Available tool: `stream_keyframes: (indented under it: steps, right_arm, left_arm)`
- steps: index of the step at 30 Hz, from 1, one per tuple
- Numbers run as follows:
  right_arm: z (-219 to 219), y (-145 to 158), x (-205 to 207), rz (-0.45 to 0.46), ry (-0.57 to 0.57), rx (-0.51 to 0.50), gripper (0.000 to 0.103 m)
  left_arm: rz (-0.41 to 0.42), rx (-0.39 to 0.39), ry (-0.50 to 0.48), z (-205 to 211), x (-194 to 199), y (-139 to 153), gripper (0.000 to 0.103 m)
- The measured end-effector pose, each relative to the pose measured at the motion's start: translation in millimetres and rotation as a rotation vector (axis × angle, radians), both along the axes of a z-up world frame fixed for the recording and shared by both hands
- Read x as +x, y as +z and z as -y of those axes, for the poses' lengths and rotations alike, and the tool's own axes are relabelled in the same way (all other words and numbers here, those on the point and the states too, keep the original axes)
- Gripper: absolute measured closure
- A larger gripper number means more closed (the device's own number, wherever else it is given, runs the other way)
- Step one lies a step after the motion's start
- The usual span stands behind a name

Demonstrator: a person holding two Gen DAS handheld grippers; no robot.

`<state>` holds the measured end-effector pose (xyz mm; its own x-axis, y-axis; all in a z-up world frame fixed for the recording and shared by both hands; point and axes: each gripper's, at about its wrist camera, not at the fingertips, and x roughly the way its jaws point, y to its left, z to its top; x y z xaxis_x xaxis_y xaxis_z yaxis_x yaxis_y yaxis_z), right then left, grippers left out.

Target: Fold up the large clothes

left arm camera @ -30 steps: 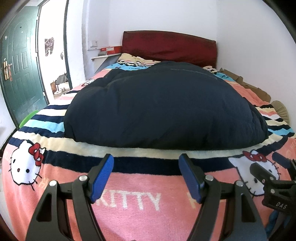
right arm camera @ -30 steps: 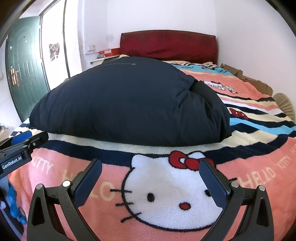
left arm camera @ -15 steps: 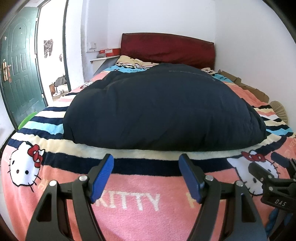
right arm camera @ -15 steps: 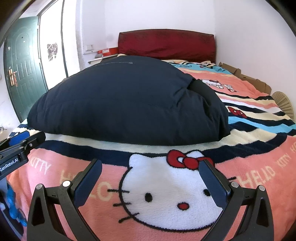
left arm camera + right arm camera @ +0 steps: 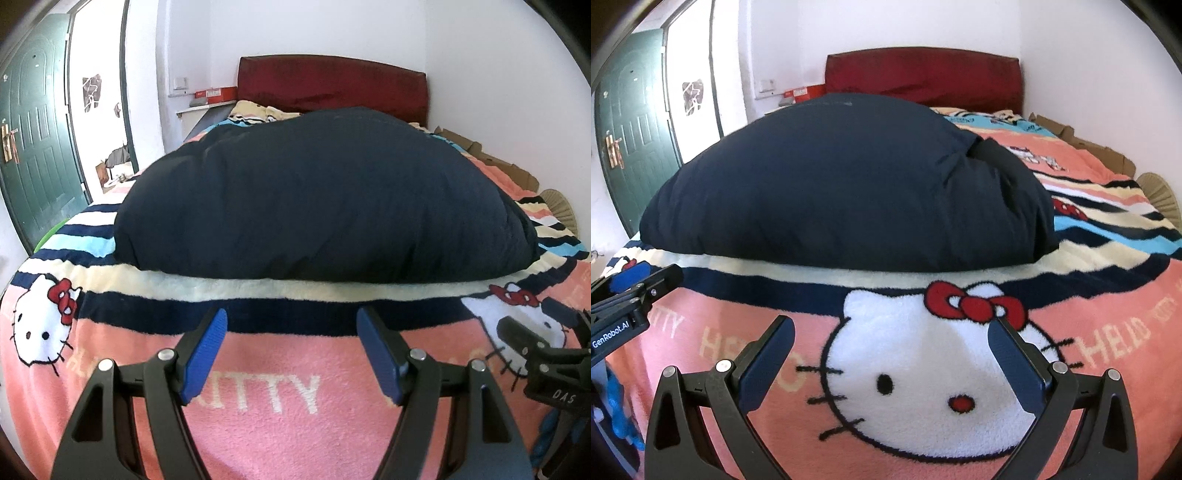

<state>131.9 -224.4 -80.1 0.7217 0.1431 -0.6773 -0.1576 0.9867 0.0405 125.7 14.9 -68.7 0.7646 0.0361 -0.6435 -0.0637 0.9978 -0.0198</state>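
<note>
A large puffy navy garment (image 5: pixel 317 195) lies in a mound on a pink Hello Kitty blanket (image 5: pixel 280 398); it also shows in the right wrist view (image 5: pixel 842 184), with a folded part at its right end. My left gripper (image 5: pixel 291 325) is open and empty, low over the blanket just in front of the garment's near edge. My right gripper (image 5: pixel 892 334) is open wide and empty over the white cat face on the blanket (image 5: pixel 923 369), short of the garment. Each gripper shows at the edge of the other's view.
A dark red headboard (image 5: pixel 332 86) stands at the far end against a white wall. A green door (image 5: pixel 33 147) and a doorway are at the left. Cardboard (image 5: pixel 1082 146) lies along the bed's right side by the wall.
Both grippers have dropped a little and edged closer to the garment. Both stay open and empty. The garment has not moved.
</note>
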Motion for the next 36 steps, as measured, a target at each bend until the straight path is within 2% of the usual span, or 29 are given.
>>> stream_keyframes:
  steps: [10,20,36]
  right_arm:
    - [-5.5,-18.6,8.1,-0.039,0.010,-0.033,0.000]
    - [-8.6,-24.1,9.8,-0.048,0.017,-0.043,0.001]
    - [-5.6,-4.2,3.5,0.013,-0.002,-0.007,0.001]
  left_arm:
    - [-0.058,-0.020,-0.008,-1.1,13.1,-20.3,0.031]
    - [-0.081,-0.028,-0.021,-5.6,28.2,-29.5,0.031]
    - [-0.001,-0.008,-0.027,-5.9,25.6,-10.7,0.031]
